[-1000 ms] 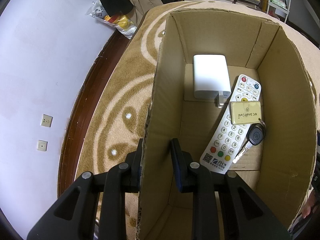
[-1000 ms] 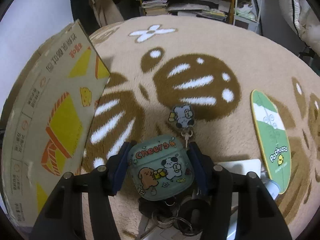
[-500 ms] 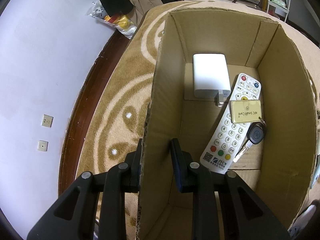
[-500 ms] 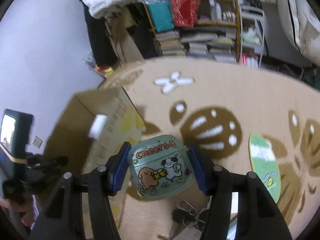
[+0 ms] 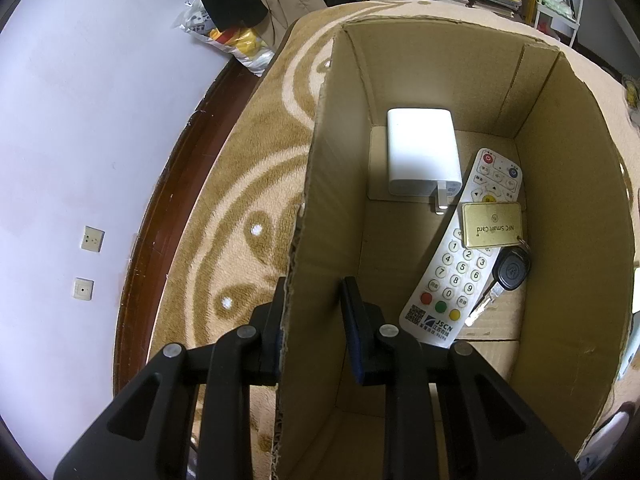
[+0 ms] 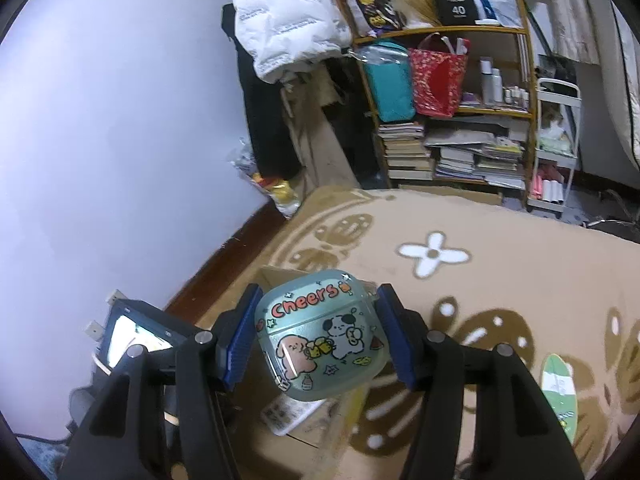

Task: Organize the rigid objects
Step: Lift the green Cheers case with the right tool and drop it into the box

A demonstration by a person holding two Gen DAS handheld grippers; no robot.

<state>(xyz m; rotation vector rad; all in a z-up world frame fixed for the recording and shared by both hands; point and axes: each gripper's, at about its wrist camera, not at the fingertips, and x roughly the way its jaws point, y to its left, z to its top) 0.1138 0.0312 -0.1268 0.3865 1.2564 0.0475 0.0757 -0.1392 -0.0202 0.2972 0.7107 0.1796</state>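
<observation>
Lifted off the rug (image 6: 500, 248) – right gripper (image 6: 320, 334) clenches earbud case (image 6: 320, 332) – bookshelf (image 6: 452, 120) beyond.

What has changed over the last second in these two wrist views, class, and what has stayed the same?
The right hand-held gripper lifted the earbud case off the rug and carried it up over the cardboard box. The left hand-held gripper stayed astride the box wall; the remote, charger and key card inside did not move.
</observation>
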